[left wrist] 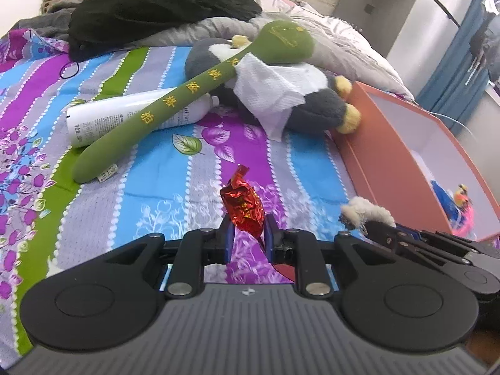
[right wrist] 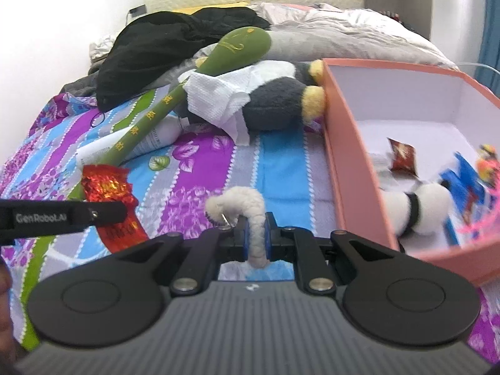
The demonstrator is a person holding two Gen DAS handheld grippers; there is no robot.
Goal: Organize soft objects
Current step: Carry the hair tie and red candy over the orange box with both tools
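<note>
The blurred toys (right wrist: 468, 181) in the orange box (right wrist: 350, 143) are perhaps plush; details unreadable.

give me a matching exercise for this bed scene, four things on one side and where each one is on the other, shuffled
Things:
1. red foil packet
2. fuzzy white cord
3. white tissue
4. white tube bottle

Places:
A. draped over the grey plush toy
B. lying on the bedsheet under the green plush stick
C. pinched in the left gripper
D. pinched in the right gripper

Pairs: 1-C, 2-D, 3-A, 4-B
</note>
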